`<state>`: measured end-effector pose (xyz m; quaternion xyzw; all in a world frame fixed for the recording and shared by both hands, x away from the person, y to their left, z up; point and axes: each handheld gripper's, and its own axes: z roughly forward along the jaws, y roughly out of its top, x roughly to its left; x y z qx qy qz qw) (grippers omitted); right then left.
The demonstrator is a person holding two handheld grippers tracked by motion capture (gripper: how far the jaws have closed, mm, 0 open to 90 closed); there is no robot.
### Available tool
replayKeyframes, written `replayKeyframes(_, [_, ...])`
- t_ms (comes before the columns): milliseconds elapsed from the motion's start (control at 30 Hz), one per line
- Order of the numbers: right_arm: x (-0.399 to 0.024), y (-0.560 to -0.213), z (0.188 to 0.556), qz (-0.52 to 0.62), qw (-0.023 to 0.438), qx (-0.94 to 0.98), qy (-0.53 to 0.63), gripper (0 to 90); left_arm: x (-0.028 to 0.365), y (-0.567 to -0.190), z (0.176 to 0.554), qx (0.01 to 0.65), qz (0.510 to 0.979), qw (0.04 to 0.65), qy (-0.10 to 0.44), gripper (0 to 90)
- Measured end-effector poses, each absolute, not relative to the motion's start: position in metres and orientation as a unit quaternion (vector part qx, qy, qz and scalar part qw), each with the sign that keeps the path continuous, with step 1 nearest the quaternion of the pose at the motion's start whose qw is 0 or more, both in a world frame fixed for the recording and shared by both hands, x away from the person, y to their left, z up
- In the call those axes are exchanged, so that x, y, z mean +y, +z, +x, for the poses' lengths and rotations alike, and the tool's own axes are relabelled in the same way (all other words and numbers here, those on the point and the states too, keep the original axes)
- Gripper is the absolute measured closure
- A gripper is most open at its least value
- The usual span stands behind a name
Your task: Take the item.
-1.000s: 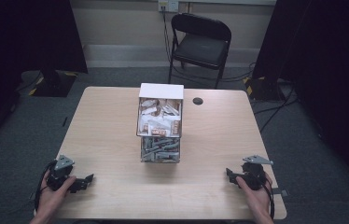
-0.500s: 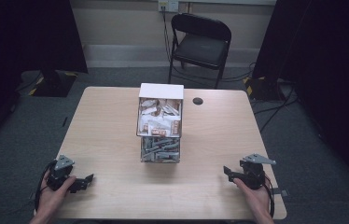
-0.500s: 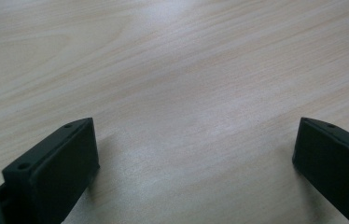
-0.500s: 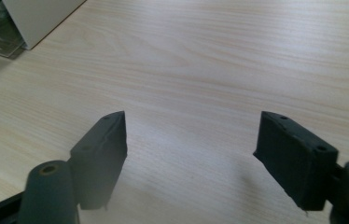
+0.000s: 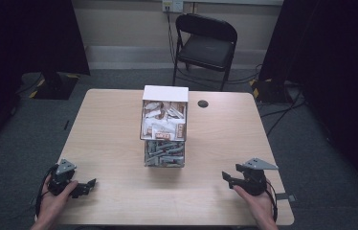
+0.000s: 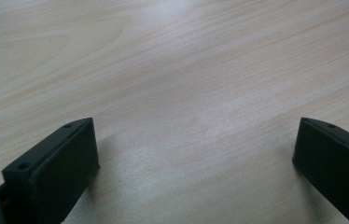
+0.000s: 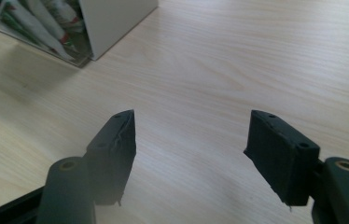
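Box: the two-tier box [image 5: 164,127] stands upright at the middle of the table [image 5: 105,139], well apart from both of your hands.
Contents: small paper packets [image 5: 163,120] fill the upper tier; slim stick sachets [image 5: 164,153] fill the clear lower tier, also seen in your right gripper view [image 7: 37,25].
Handling: the packets are probably light, thin and crushable; pinch one gently by a free edge or end, never across the pile.
Box itself: likely light and easy to tip, so don't shove its walls.
Right gripper [image 5: 228,178]: your jaws stand apart with nothing between them and have just been closing.
Left gripper [image 5: 89,185]: your jaws stand wide apart over bare wood, empty.
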<state>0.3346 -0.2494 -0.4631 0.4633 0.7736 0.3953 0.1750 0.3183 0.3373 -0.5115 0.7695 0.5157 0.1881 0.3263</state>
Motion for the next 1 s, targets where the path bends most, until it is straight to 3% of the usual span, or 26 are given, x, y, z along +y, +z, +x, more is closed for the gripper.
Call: replayKeyframes(1000, [-0.196, -0.434, 0.338, 0.388, 0.113, 0.796, 0.450, 43.5, 0.337, -0.511, 0.318, 0.516, 0.769, 0.326, 0.188, 0.0])
